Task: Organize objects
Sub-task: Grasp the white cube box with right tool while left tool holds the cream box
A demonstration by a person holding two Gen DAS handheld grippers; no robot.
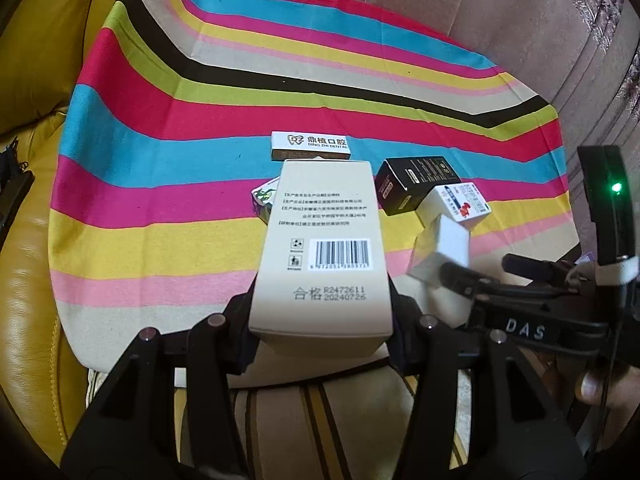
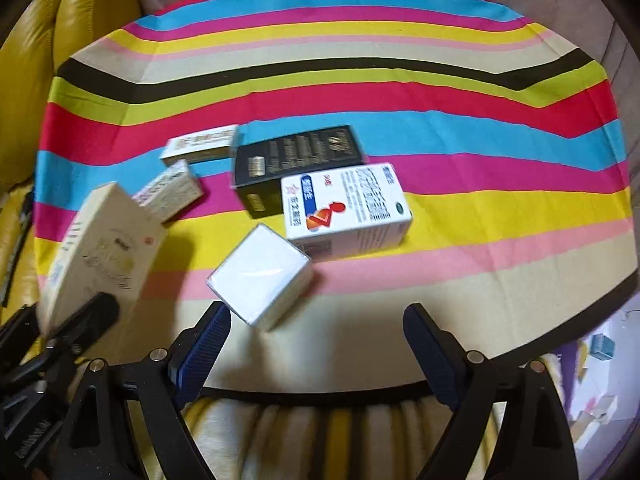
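Note:
My left gripper (image 1: 322,312) is shut on a tall beige box (image 1: 324,248) with a barcode, held above the striped cloth (image 1: 160,120); the box also shows at the left of the right wrist view (image 2: 100,256). My right gripper (image 2: 316,332) is open and empty, just short of a plain white box (image 2: 260,276). Behind it lie a white box with a red and blue logo (image 2: 344,208), a black box (image 2: 296,164), a small patterned box (image 2: 168,190) and a white dental box (image 2: 200,144). The dental box (image 1: 311,145) and black box (image 1: 416,184) show in the left view.
The cloth covers a round surface. A yellow leather sofa (image 1: 36,80) runs along the left, a beige upholstered seat (image 1: 520,20) behind. A striped cushion (image 2: 340,432) lies below the near edge. My right gripper's body (image 1: 532,312) crosses the left view's right side.

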